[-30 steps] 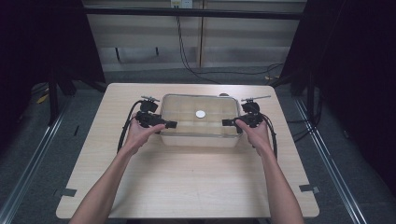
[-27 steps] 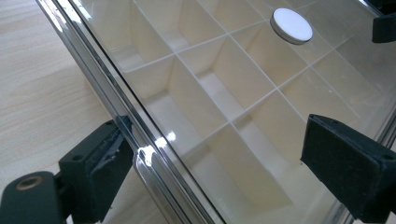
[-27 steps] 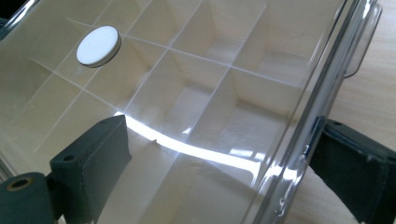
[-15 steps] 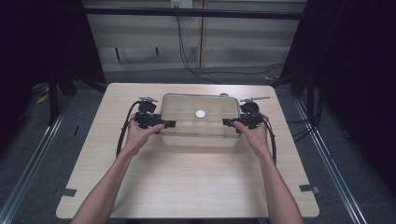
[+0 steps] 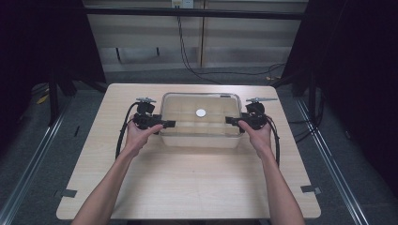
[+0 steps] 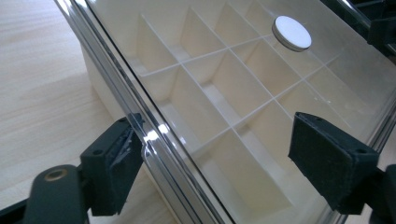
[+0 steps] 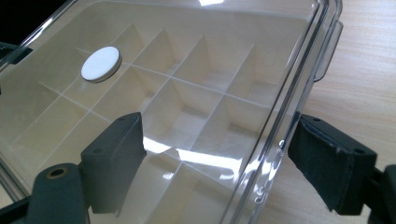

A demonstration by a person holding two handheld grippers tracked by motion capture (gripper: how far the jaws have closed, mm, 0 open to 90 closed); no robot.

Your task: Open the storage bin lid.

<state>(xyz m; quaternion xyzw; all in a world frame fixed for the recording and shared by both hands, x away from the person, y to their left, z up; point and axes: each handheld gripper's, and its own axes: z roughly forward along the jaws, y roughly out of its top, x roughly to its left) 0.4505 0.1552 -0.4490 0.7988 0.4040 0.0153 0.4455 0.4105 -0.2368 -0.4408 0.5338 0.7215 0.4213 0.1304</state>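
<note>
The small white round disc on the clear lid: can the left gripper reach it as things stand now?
Probably yes: the small white round disc lies atop the clear lid, uncovered, ahead of the open left gripper.

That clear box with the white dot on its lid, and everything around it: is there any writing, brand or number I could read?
None can be read.
Clear lid and white disc: blank, no print.
Divided box: no label visible.
Both tools, left and right: no markings legible.
Table: bare wood grain.

Clear-lidded divided box (image 5: pixel 201 123) sits closed on table (image 5: pixel 187 183)
</note>
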